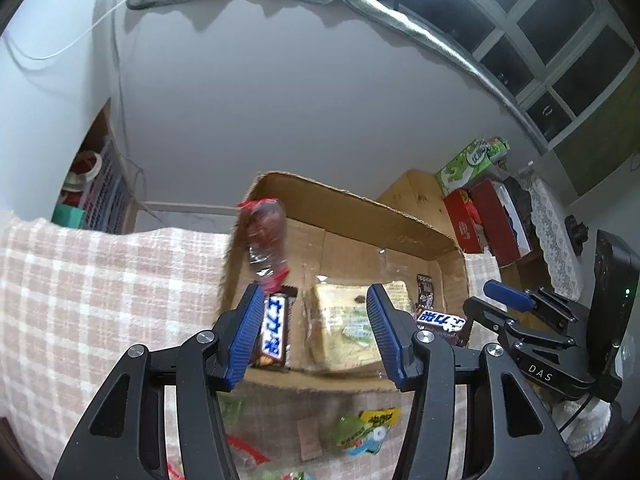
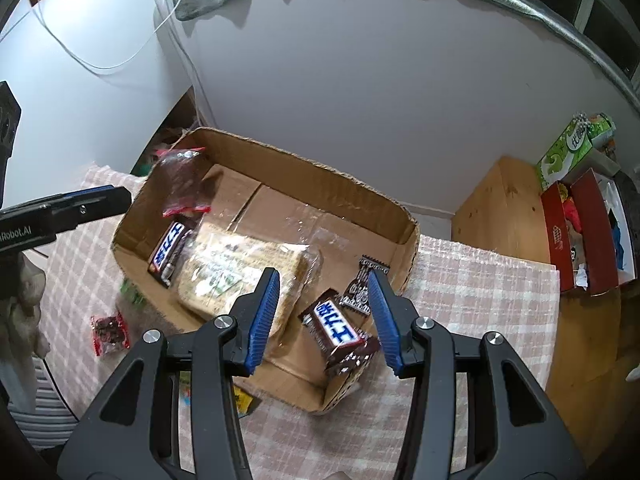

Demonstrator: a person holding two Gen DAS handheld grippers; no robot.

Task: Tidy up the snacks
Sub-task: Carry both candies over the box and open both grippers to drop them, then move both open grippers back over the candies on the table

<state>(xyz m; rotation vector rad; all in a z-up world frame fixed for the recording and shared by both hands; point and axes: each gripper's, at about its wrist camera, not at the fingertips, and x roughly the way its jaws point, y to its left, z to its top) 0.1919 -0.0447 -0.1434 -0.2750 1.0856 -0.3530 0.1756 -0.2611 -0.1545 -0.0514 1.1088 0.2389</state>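
An open cardboard box [image 1: 352, 216] [image 2: 304, 168] lies on a pink checked cloth. In it are a bagged bread loaf [image 1: 344, 320] [image 2: 236, 264], a chocolate bar [image 1: 276, 328] [image 2: 170, 248] by the left wall, and a small dark packet [image 2: 362, 286]. My left gripper [image 1: 314, 292] is open over the box. A blurred clear packet with red ends [image 1: 264, 240] [image 2: 182, 184] stands just off its left fingertip, against the box's left wall. My right gripper [image 2: 323, 276] is open. A second chocolate bar [image 2: 338, 332] [image 1: 440, 322] lies tilted in the near right corner between its fingers, unpressed.
Loose snack packets lie on the cloth [image 2: 480, 280] in front of the box: green and yellow ones [image 1: 368, 428], a red one [image 2: 110, 332]. A wooden cabinet [image 2: 500, 208] with red boxes [image 2: 580, 232] and a green tissue pack [image 2: 564, 152] stands right. A white wall rises behind.
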